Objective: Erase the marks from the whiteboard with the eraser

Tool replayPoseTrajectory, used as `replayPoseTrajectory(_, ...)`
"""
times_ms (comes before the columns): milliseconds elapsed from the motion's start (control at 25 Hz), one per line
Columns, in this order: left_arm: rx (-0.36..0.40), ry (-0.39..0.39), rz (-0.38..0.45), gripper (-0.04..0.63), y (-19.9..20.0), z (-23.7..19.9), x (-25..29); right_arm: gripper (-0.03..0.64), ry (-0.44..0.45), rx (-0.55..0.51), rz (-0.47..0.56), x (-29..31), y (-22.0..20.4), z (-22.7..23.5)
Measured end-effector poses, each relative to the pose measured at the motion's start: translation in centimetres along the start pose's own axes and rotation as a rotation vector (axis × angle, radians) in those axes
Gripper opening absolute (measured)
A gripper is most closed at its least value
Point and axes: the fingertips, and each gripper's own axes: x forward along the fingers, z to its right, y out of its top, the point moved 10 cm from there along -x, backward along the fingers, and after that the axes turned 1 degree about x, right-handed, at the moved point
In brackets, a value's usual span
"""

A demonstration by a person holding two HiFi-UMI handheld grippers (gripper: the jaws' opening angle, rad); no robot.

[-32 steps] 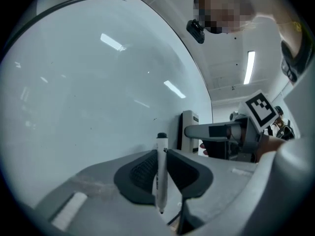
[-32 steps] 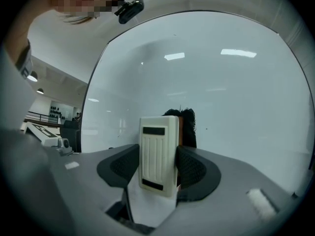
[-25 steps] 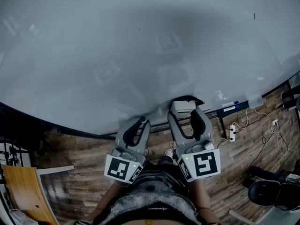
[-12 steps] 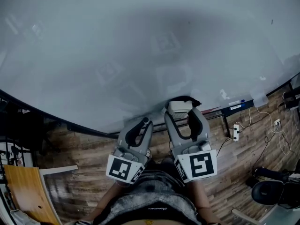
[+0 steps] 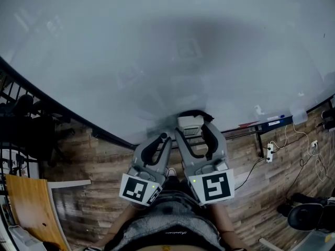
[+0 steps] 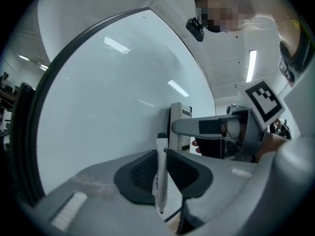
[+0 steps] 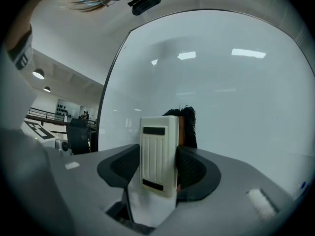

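Our right gripper point(image 5: 192, 129) has its jaws closed on the white eraser point(image 7: 158, 154), squeezing it by its flat sides. The eraser sits at the lower edge of the whiteboard point(image 5: 157, 46), dark felt side toward the board; we cannot tell whether it touches. Just beside it, our left gripper point(image 5: 164, 138) has its jaws pinched on a thin white marker point(image 6: 160, 176), which stands upright between the pads with its dark end up
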Motion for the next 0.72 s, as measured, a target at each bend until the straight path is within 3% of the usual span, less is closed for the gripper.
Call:
replayPoseTrajectory(280,0.006,0.04,-0.011,0.071,-0.3,-0.8,-1.0,0.239,0.077,-0.01,-0.012,1.2,-0.7,-1.9)
replayPoseTrajectory(720,0.004,0.068,-0.008,0.071,-0.1,0.9,0.9,0.239,0.118,-0.03,-0.015,0.2,-0.3,1.0)
